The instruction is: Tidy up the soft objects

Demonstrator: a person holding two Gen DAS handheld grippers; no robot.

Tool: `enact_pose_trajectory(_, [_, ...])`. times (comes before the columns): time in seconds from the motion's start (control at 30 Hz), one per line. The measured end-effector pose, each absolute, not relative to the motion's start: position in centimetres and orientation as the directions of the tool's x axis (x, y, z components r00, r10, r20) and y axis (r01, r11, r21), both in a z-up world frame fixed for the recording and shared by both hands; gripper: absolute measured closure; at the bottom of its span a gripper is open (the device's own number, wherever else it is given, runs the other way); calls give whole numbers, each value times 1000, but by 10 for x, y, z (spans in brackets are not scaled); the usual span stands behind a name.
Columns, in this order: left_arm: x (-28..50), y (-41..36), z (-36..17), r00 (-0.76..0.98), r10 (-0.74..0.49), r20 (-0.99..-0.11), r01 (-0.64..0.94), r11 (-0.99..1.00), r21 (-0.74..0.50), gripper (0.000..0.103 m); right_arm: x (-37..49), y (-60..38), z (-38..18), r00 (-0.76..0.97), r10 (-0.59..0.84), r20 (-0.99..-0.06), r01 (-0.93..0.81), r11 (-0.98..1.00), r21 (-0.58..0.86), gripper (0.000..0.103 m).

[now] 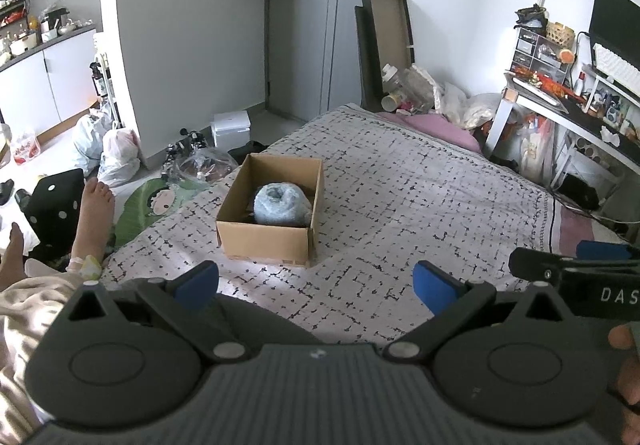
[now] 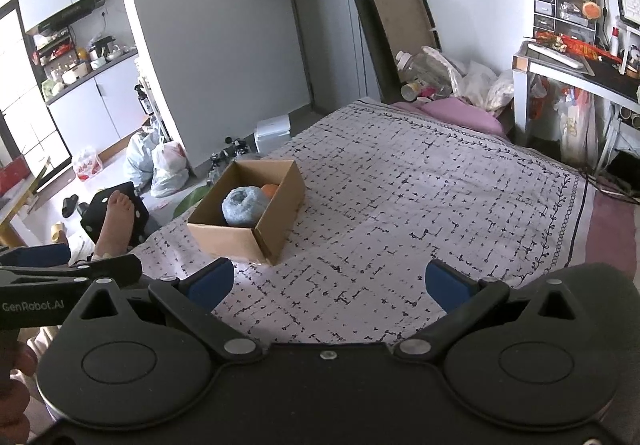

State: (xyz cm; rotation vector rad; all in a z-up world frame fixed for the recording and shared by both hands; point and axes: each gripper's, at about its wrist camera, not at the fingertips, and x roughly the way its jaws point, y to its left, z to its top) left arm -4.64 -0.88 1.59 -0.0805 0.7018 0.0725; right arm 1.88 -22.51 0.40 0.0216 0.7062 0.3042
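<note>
Cardboard box (image 1: 269,233) on patterned bedspread (image 1: 400,197), holding soft items — both grippers empty.

Seen inside the box: fluffy grey-blue bundle (image 1: 279,202), rolled into a ring; beyond it, in the right wrist view, a sliver of orange item (image 2: 269,189) against the box's far wall. Held above the bedspread on the near side of the box: left gripper (image 1: 316,283) and right gripper (image 2: 329,283), blue pads spread wide, nothing between them. Left of the box, off the bed's edge — bare foot (image 1: 95,205) of a person. Beyond the box, on the floor: white plastic bags (image 1: 108,149).
</note>
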Motion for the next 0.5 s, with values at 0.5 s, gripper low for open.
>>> enact_pose_trajectory(0.5, [-47, -8, 17, 761, 34, -647, -97, 993, -61, 1, 17, -226, 3, 724, 260, -639, -248, 962, 111, 0])
